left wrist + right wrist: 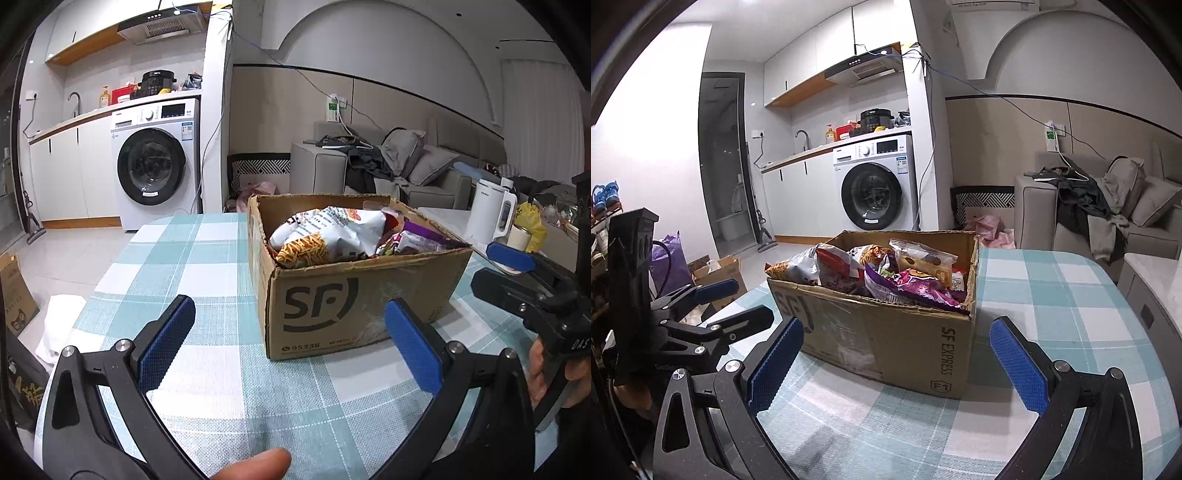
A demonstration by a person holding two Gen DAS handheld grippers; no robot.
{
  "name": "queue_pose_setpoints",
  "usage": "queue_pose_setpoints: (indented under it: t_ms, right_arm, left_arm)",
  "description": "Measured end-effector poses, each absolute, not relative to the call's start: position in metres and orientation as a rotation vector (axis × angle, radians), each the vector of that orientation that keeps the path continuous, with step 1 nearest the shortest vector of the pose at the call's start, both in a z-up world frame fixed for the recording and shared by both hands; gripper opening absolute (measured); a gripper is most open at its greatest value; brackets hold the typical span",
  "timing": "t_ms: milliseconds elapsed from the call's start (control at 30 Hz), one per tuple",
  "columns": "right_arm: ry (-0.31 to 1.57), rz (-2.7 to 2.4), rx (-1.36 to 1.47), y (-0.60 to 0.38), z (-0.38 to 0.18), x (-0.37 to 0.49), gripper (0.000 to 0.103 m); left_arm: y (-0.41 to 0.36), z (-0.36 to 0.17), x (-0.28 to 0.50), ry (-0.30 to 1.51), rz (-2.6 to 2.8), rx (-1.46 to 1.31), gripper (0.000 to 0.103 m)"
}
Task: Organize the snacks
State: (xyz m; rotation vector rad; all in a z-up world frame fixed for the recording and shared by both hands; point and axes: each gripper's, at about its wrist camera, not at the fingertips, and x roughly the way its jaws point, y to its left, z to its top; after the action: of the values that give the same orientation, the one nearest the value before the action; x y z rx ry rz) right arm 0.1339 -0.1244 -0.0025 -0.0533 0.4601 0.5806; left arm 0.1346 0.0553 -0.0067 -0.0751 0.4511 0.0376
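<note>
A brown cardboard SF box (354,306) (905,343) stands on the checked tablecloth, filled with snack bags. A white bag printed with fried sticks (325,236) lies on top at its left, and a purple bag (916,288) and a clear cookie pack (923,258) lie toward its right. My left gripper (290,325) is open, low over the cloth in front of the box's left corner, nothing between its blue pads. My right gripper (897,354) is open too, facing the box's near corner. In the left wrist view the right gripper (517,273) shows at the box's right side.
The table (207,266) with its teal-and-white cloth extends left of the box and right of it (1052,295). A white kettle (491,210) and a yellow bag stand behind the box. A sofa, a washing machine (155,162) and floor boxes lie beyond.
</note>
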Motion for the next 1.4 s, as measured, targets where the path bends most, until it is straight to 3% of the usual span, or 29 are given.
queue_pose_setpoints:
  t_ms: [1400]
  right_arm:
    - [0.430,0.558,-0.041,-0.132,-0.005,0.133,0.103]
  left_arm:
    - [0.054,-0.008,0.134,0.445,0.036,-0.073,0.102]
